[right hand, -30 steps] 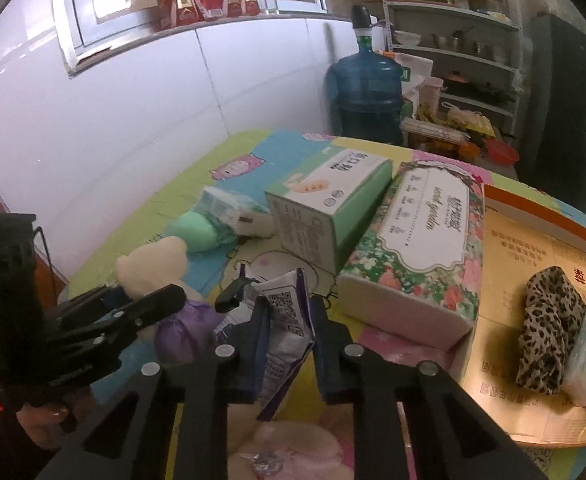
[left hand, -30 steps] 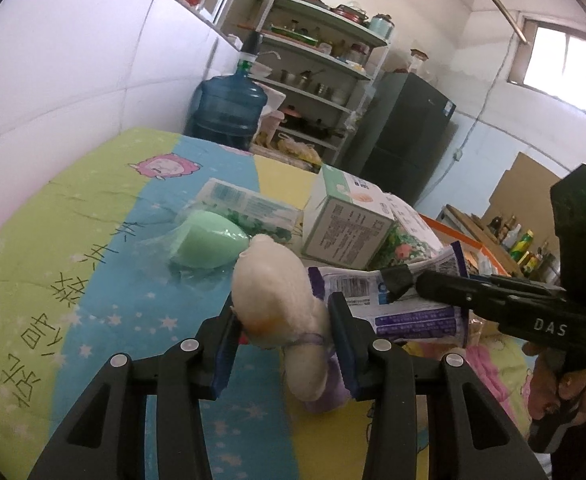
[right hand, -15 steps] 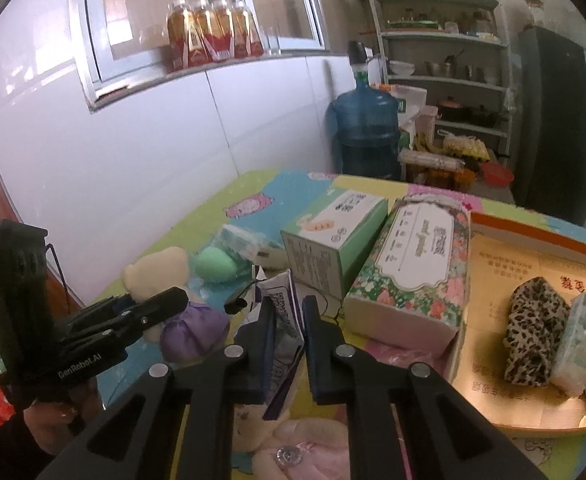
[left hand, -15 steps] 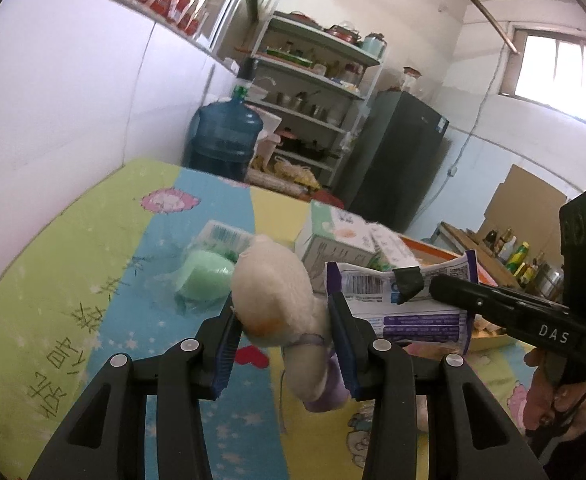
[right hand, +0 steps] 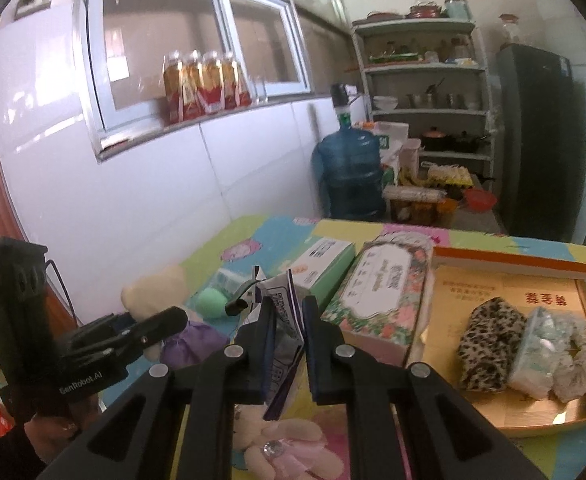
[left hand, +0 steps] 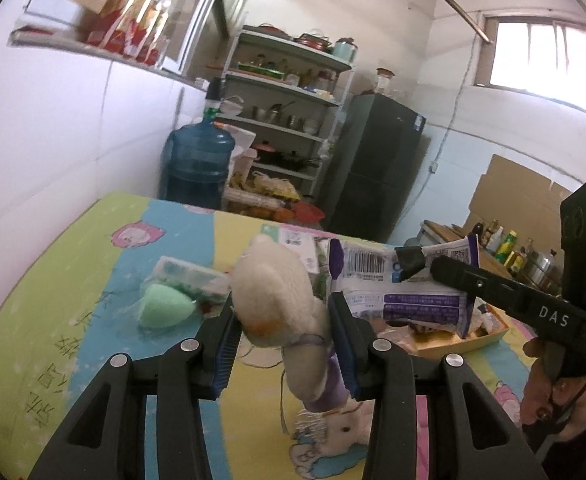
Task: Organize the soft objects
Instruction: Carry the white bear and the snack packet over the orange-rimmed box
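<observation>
My left gripper (left hand: 283,316) is shut on a cream plush bear (left hand: 277,300) with a purple skirt, held above the table; the bear also shows in the right wrist view (right hand: 153,292). My right gripper (right hand: 287,320) is shut on a purple-and-white tissue packet (right hand: 283,312), also held up; the packet shows in the left wrist view (left hand: 401,288). A green soft sponge in clear wrap (left hand: 165,306) lies on the colourful tablecloth (left hand: 53,300). An orange-rimmed tray (right hand: 513,276) at the right holds a leopard-print cloth (right hand: 489,340) and wrapped soft items (right hand: 541,352).
A floral tissue box (right hand: 385,300) and a green-white box (right hand: 321,260) lie between the grippers and the tray. A pink plush toy (right hand: 289,448) lies under the right gripper. A wall runs along the left; a water jug (left hand: 199,164), shelves and a fridge stand beyond.
Both grippers have risen and tilted up with their loads. The table and boxes sit lower and farther in both views. The grips have not changed.
</observation>
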